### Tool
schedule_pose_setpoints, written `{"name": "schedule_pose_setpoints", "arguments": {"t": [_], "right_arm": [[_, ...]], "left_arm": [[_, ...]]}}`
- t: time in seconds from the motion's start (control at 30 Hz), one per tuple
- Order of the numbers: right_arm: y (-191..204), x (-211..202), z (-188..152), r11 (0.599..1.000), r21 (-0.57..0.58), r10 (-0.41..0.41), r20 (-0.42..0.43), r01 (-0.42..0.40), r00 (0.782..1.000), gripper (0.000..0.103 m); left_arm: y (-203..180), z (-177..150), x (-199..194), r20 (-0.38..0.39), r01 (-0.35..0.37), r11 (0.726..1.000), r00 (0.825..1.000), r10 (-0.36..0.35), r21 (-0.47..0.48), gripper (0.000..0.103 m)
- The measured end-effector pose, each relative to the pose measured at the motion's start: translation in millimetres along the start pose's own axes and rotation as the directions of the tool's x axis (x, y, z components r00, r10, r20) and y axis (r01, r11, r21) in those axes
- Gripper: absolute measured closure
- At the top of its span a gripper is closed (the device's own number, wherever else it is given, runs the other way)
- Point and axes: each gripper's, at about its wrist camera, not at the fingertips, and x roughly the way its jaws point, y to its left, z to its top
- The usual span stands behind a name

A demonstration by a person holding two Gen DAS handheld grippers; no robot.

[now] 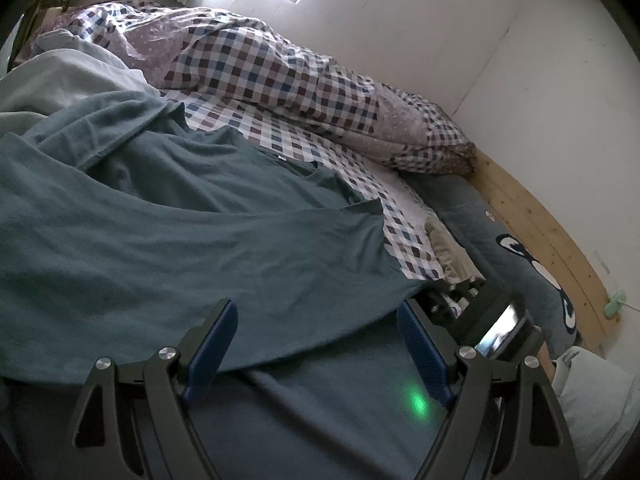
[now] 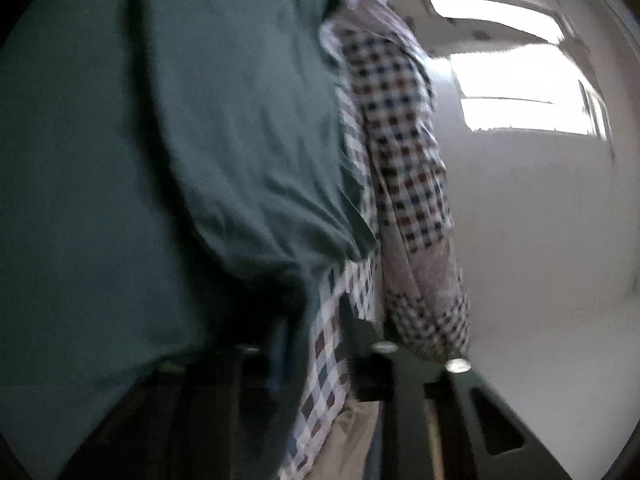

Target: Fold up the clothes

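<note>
Two grippers over one bed, and the dark teal cotton T-shirt (image 1: 168, 248) fills most of both views. It lies spread across the checked white, blue and maroon bedsheet (image 1: 288, 140), collar toward the bunched checked and dotted purple quilt (image 1: 280, 76), with one folded flap running diagonally over the body of the shirt.

The left gripper (image 1: 316, 344) sits low over the near hem, its black arms with blue ribbed finger pads (image 1: 212, 344) spread wide apart, nothing between them but the cloth lying beneath. A green spot of light (image 1: 418, 402) glows on the fabric close to the right pad.

In the left wrist view the right gripper (image 1: 480, 312) shows at the shirt's edge, black frame with a small bright screen on its body. A pale grey sleeve (image 1: 596, 396) is at the far right.

The right wrist view is tilted and blurred. The teal shirt hangs large on the left, the checked sheet and quilt run down the middle, a bright window (image 2: 516, 92) in the white wall. The right gripper's fingers (image 2: 280, 356) are dark against the shirt's edge; I cannot tell whether they are parted or pinching.

A grey-blue cartoon-print pillow (image 1: 516, 248) lies along the light wooden bed frame (image 1: 540, 216).
</note>
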Motion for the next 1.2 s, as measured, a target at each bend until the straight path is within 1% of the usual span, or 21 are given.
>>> {"name": "schedule_pose_setpoints", "arguments": {"t": [0.07, 0.1, 0.13, 0.2, 0.3, 0.37, 0.43, 0.47, 0.53, 0.57, 0.63, 0.67, 0.73, 0.93, 1.0, 1.03, 1.07, 1.1, 1.13, 1.17, 1.2], "right_arm": [[-22, 8, -11, 0.988, 0.143, 0.060, -0.039, -0.054, 0.997, 0.097], [-35, 13, -17, 0.972, 0.220, 0.095, -0.053, -0.081, 0.994, 0.098], [-46, 17, -25, 0.948, 0.300, 0.133, -0.066, -0.107, 0.989, 0.098], [-67, 26, -40, 0.884, 0.443, 0.207, -0.082, -0.150, 0.975, 0.098], [-82, 42, -62, 0.809, 0.560, 0.281, -0.101, -0.179, 0.954, 0.098], [-82, 55, -79, 0.763, 0.609, 0.351, -0.112, -0.215, 0.930, 0.098], [-78, 62, -91, 0.729, 0.635, 0.418, -0.119, -0.255, 0.901, 0.094], [-76, 62, -95, 0.720, 0.642, 0.435, -0.120, -0.264, 0.892, 0.092], [-77, 61, -101, 0.703, 0.658, 0.452, -0.121, -0.269, 0.884, 0.084], [-81, 60, -103, 0.688, 0.674, 0.461, -0.120, -0.268, 0.879, 0.081], [-87, 60, -111, 0.661, 0.702, 0.478, -0.122, -0.265, 0.870, 0.064], [-89, 59, -117, 0.644, 0.717, 0.487, -0.117, -0.266, 0.866, 0.061], [-94, 56, -129, 0.613, 0.744, 0.504, -0.109, -0.266, 0.857, 0.050], [-106, 43, -146, 0.587, 0.762, 0.529, -0.106, -0.273, 0.842, 0.045], [-109, 40, -155, 0.563, 0.778, 0.545, -0.097, -0.278, 0.833, 0.044], [-111, 38, -161, 0.544, 0.793, 0.552, -0.089, -0.277, 0.829, 0.043], [-114, 35, -167, 0.526, 0.806, 0.554, -0.083, -0.271, 0.828, 0.043], [-117, 32, -170, 0.517, 0.815, 0.551, -0.083, -0.262, 0.830, 0.043], [-120, 29, -172, 0.527, 0.816, 0.539, -0.105, -0.238, 0.836, 0.043], [-123, 26, -173, 0.555, 0.806, 0.518, -0.143, -0.204, 0.844, 0.043], [-128, 22, -176, 0.566, 0.804, 0.505, -0.160, -0.186, 0.848, 0.043]], "left_arm": [[0, 0, 0, 0.000, -0.002, 1.000, 1.000, 0.002, 0.002, 0.018], [0, 1, 0, 0.000, -0.001, 1.000, 1.000, 0.001, 0.002, 0.018], [0, 1, 0, 0.001, -0.003, 1.000, 1.000, 0.003, 0.003, 0.018], [0, 1, 1, 0.002, -0.008, 1.000, 1.000, 0.008, 0.005, 0.018], [1, 1, 2, 0.002, -0.015, 1.000, 1.000, 0.015, 0.005, 0.018], [2, 1, 2, 0.002, -0.018, 1.000, 1.000, 0.018, 0.002, 0.018], [3, 1, 2, 0.003, -0.021, 1.000, 1.000, 0.021, -0.001, 0.018], [4, 2, 2, 0.003, -0.022, 1.000, 1.000, 0.022, -0.002, 0.018], [5, 2, 2, 0.004, -0.025, 1.000, 1.000, 0.025, -0.005, 0.018], [5, 2, 2, 0.004, -0.026, 1.000, 1.000, 0.027, -0.007, 0.018], [6, 2, 2, 0.004, -0.029, 1.000, 1.000, 0.029, -0.010, 0.018], [7, 2, 2, 0.005, -0.031, 0.999, 1.000, 0.031, -0.011, 0.018], [7, 3, 1, 0.007, -0.032, 0.999, 0.999, 0.032, -0.013, 0.018], [9, 4, 0, 0.014, -0.027, 0.999, 1.000, 0.027, -0.022, 0.018], [8, 5, -1, 0.019, -0.023, 0.999, 1.000, 0.023, -0.025, 0.018], [8, 5, -2, 0.020, -0.021, 0.999, 1.000, 0.022, -0.026, 0.018], [7, 5, -1, 0.021, -0.021, 0.999, 1.000, 0.021, -0.025, 0.018], [7, 5, -1, 0.021, -0.021, 0.999, 1.000, 0.021, -0.024, 0.018], [6, 5, -1, 0.021, -0.021, 0.999, 1.000, 0.021, -0.024, 0.018], [6, 5, -1, 0.022, -0.021, 1.000, 1.000, 0.021, -0.023, 0.018], [5, 5, -1, 0.022, -0.020, 0.999, 1.000, 0.020, -0.025, 0.018]]}}
